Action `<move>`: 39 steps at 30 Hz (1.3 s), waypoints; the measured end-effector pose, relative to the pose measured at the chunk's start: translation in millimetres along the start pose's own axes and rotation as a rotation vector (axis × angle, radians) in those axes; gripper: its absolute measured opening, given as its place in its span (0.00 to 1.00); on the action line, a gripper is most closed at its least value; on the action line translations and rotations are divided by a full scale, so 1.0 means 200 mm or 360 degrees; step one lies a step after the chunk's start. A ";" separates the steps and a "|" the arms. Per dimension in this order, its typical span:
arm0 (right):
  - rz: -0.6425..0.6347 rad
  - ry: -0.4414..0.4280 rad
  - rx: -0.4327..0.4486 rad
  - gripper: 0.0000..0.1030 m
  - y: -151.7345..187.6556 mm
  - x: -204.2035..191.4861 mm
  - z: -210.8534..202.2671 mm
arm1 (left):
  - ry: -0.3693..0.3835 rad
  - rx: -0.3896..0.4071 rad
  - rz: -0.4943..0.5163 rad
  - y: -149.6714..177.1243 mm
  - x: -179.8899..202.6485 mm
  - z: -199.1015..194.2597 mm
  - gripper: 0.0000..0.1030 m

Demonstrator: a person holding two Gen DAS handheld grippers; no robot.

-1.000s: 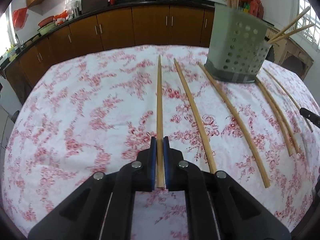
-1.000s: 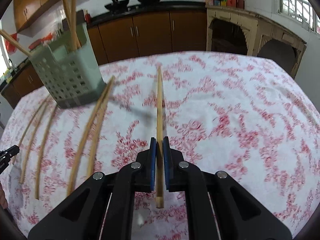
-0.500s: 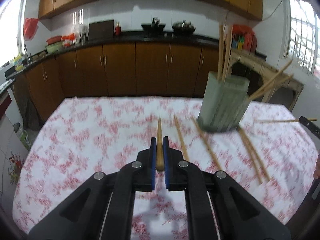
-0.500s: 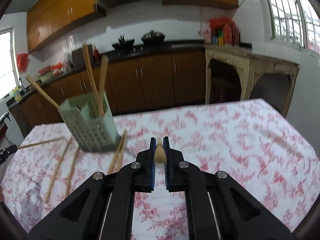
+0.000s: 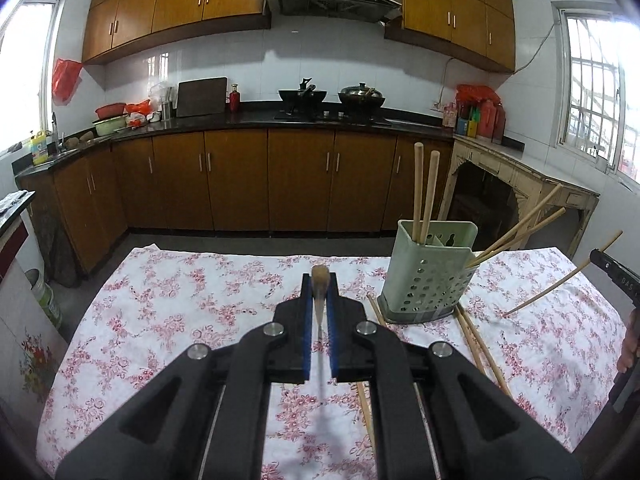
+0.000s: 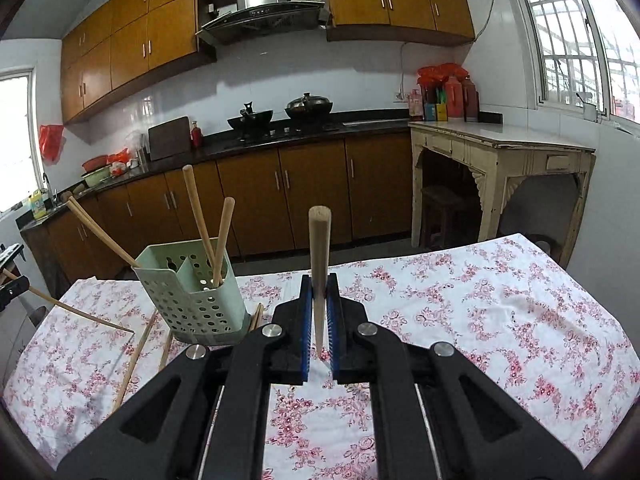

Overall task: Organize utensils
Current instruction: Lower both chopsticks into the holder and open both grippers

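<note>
My left gripper (image 5: 319,312) is closed on a thin wooden chopstick (image 5: 320,286), which stands nearly upright between the blue pads (image 5: 306,328), its round end toward the camera. My right gripper (image 6: 320,316) is closed on a second wooden chopstick (image 6: 319,256), also held almost upright, and its thick end rises well above the pads. Both grippers hang above the table with the white cloth printed with red flowers (image 6: 500,320). The pale green plastic utensil holder with round holes (image 5: 428,276) stands on the cloth near the far edge, to the right of my left gripper and to the left of my right one (image 6: 192,296). Two chopsticks stand in its back compartment (image 5: 424,192), and two more lean out over its right side (image 5: 520,228). Loose chopsticks lie flat on the cloth just beside the base of the holder (image 5: 476,344), some of them touching it, and one more lies partly hidden under my left gripper (image 5: 366,408). In the left view the chopstick of the right gripper appears at the right edge, tilted, its thin tip down near the cloth (image 5: 560,284). Behind the table there are brown wooden cabinets (image 5: 240,180) under a black counter with two dark woks (image 5: 332,96).
</note>
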State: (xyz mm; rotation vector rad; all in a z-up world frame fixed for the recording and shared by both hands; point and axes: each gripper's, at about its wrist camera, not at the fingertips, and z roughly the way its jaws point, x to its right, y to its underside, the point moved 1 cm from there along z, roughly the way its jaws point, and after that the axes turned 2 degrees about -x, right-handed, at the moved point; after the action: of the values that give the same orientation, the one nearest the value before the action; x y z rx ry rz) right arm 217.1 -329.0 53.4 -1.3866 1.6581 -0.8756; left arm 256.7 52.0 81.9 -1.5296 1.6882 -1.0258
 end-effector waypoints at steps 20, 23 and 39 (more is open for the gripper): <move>-0.0092 -0.0425 0.0049 0.07 -0.35 -0.30 -0.30 | 0.0294 0.0155 0.0149 -0.35 0.39 -0.35 0.07; -0.0111 -0.0433 0.0093 0.07 -0.39 -0.34 -0.29 | 0.0295 0.0190 0.0147 -0.41 0.44 -0.36 0.07; -0.0107 -0.0321 0.0109 0.07 -0.56 -0.44 0.02 | 0.0109 0.0482 -0.0038 -0.79 0.60 -0.11 0.07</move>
State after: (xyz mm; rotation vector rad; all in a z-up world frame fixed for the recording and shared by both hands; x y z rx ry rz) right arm 278.4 -260.6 163.1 -1.4410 1.4241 -0.7946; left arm 301.6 -68.1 235.6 -1.3329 1.4817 -1.2937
